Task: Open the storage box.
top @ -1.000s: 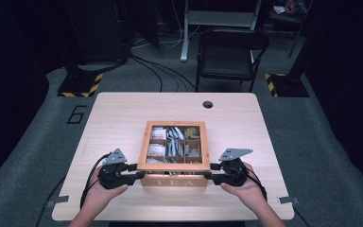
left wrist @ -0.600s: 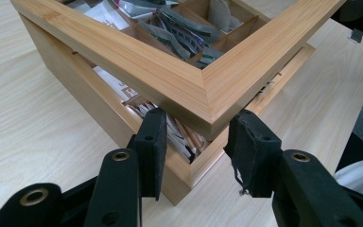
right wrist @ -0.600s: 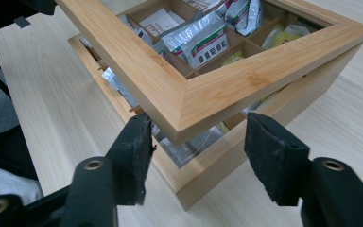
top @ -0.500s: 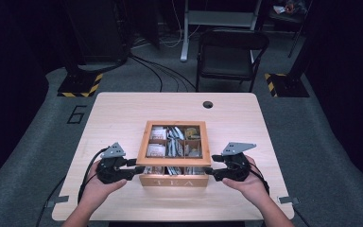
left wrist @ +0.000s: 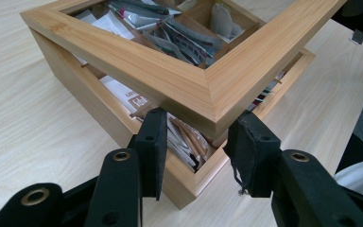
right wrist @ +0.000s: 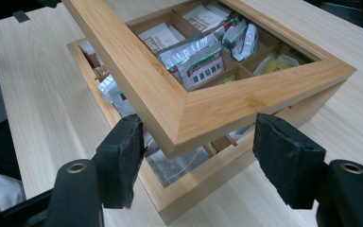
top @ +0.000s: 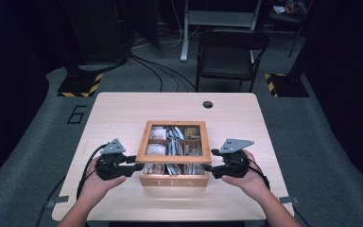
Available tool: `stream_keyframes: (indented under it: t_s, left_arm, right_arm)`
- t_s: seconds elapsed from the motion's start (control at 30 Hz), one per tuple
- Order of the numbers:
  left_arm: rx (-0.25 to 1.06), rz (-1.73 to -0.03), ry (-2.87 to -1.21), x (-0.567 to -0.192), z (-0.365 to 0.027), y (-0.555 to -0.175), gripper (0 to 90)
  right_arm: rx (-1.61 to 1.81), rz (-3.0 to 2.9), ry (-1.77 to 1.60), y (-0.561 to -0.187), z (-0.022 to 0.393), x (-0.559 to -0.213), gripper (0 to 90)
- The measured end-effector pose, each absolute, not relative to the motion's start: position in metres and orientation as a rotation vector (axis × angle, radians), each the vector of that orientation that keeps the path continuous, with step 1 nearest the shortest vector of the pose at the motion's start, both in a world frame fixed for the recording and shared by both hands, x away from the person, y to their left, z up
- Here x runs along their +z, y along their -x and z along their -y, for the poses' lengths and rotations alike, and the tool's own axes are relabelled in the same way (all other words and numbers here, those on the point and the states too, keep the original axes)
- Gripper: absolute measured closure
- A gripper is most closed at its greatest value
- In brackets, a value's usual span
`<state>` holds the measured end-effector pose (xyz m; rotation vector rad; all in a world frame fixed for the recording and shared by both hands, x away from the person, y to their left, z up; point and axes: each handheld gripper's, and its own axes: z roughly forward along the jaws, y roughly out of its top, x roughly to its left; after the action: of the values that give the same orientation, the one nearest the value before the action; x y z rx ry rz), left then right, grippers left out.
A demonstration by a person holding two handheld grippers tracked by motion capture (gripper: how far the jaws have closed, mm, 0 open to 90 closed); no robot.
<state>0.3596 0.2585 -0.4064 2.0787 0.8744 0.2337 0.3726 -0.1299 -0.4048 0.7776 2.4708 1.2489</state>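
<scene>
- a wooden tea box [top: 174, 180] sits on the surface [top: 123, 113], a little nearer the person's edge than the far edge, about midway between the left and right edges.
- its framed lid [left wrist: 189, 85] is lifted a little at the front, so a gap shows between the lid and the box body.
- through the lid's opening, tea packets [right wrist: 196, 59] lie sorted in wooden compartments.
- the left gripper [top: 134, 163] is at the box's front left corner; in the left gripper view its jaws pinch the lid's corner, one pad [left wrist: 152, 142] against each side of it.
- the right gripper [top: 209, 169] is at the box's front right corner; its jaws have just been opening and now stand spread on either side of the lid's corner, the pads [right wrist: 123, 156] clear of the wood, with the corner between them.
- a hand holds each gripper, the forearms coming in over the surface's near edge.
- a black chair [top: 229, 54] stands on the floor beyond the far edge.
</scene>
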Motion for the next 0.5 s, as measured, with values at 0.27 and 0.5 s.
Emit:
stream_keyframes:
  t_s: [0.27, 0.5]
  left_arm:
    - [0.253, -0.865, -2.08, -0.402, -0.259, -0.363, 58.8]
    - [0.262, -0.854, -2.078, -0.398, -0.26, -0.366, 56.7]
  right_arm:
    - [1.242, -2.463, -0.756, -0.376, 0.126, -0.4, 32.0]
    - [1.213, -2.475, -0.746, -0.379, 0.124, -0.392, 32.8]
